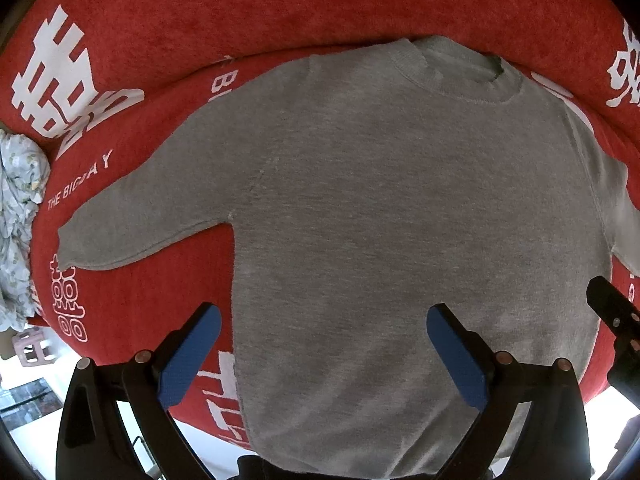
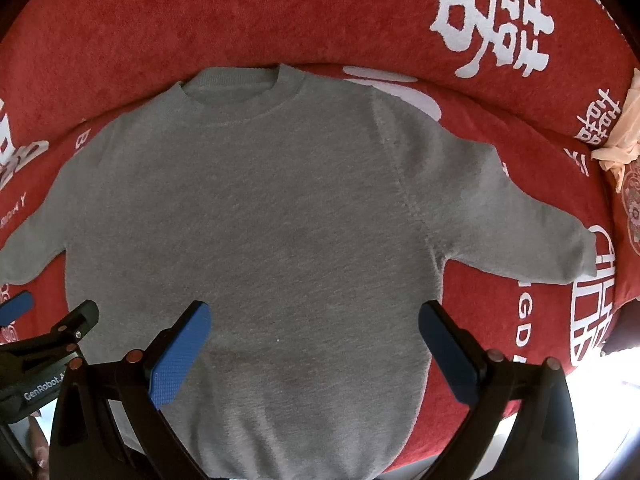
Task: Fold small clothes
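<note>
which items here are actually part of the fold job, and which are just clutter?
Job:
- grey sweater, spread flat, sleeves out
- left gripper, open above its hem
- right gripper, open above its hem

Lying about:
- red blanket underneath
- floral cloth, left edge
- peach cloth, right edge

one grey sweater (image 1: 400,220), two grippers (both open)

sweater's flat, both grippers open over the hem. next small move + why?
Probably swing the left gripper out to the left sleeve and pinch its cuff. The grey sweater lies spread flat on the red cover, both sleeves out sideways and unfolded, and the right gripper holds nothing either.
</note>
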Tool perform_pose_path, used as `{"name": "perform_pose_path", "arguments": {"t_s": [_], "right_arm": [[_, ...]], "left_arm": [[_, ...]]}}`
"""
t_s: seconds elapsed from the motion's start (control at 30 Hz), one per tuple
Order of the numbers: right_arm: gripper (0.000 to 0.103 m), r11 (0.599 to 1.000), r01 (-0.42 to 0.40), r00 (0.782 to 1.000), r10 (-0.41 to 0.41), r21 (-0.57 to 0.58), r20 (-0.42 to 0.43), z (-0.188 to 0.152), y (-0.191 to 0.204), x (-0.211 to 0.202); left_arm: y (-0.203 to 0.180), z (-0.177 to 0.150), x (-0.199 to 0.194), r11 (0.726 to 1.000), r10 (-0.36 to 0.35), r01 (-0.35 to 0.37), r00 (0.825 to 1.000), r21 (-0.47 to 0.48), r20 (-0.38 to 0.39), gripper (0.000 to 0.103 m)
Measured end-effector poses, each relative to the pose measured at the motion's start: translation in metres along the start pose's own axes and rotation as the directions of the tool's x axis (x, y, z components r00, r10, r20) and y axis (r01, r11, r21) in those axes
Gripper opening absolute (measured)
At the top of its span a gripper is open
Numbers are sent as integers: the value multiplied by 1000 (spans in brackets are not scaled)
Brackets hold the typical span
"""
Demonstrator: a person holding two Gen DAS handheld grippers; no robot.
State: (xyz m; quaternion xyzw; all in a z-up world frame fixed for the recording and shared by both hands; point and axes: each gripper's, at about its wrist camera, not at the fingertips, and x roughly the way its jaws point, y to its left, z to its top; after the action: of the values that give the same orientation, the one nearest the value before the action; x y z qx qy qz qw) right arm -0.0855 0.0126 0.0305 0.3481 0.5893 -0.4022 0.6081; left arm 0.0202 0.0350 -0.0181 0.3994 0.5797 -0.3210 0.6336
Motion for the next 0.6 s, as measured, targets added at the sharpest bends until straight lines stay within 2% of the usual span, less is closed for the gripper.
{"name": "perform_pose_path", "arguments": {"t_s": [0.3,0.47,0.6], "right_arm": [[103,999,-45,999,45,-6,-20,-4,19,5],[103,988,-151,988,151,-11,-34,-7,44,3],[103,980,-192,980,189,-55,-57,-12,71,2]], "left_arm": [[38,-4,9,998,-18,18,1000,-59,-3,103],[79,-9,18,990,-52,53,999,-133,8,103],[122,-14,32,970,-99,102,995,-222,22,103]]}}
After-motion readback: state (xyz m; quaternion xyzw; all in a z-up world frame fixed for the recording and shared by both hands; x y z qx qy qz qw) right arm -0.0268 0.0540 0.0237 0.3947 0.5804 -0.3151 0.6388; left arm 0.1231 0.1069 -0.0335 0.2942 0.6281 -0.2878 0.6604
